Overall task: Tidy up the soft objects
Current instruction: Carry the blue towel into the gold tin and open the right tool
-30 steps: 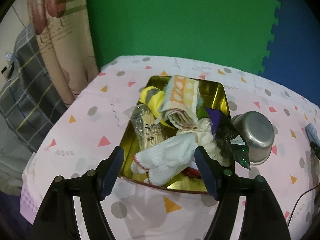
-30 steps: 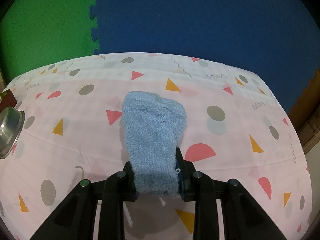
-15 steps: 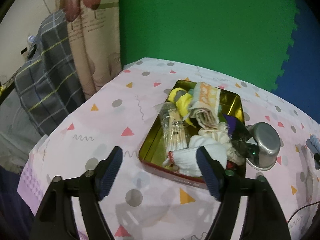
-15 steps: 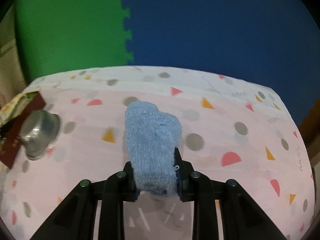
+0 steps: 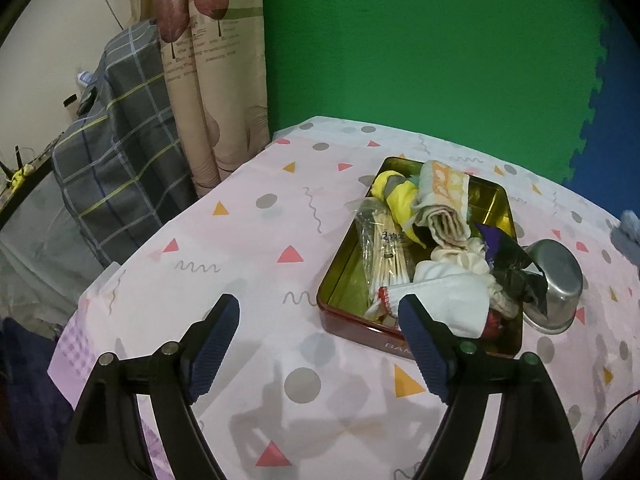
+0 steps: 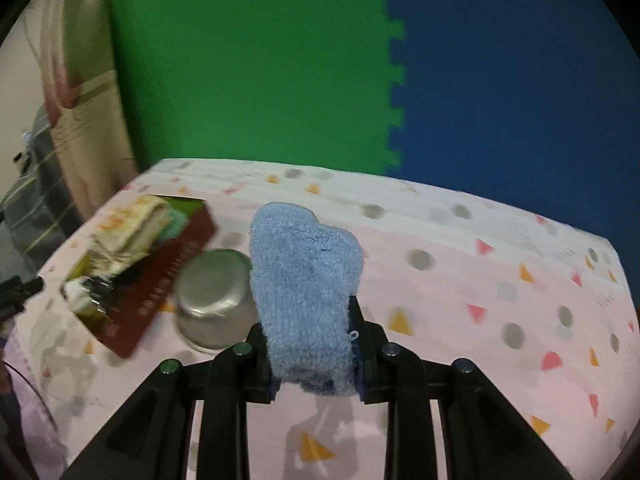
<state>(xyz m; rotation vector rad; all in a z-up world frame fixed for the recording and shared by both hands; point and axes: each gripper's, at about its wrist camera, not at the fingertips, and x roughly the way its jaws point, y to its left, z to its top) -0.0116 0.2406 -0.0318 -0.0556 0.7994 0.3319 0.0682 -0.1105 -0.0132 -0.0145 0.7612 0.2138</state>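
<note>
Behind the table, draped in a pale pink cloth patterned with triangles and dots, green foam wall tiles interlock with blue ones, a beige printed curtain hangs at left, and grey plaid fabric lies beside it.

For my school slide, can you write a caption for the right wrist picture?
Right gripper fingers pinch a fluffy blue sock above the pink tablecloth, beside a metal bowl.
</note>
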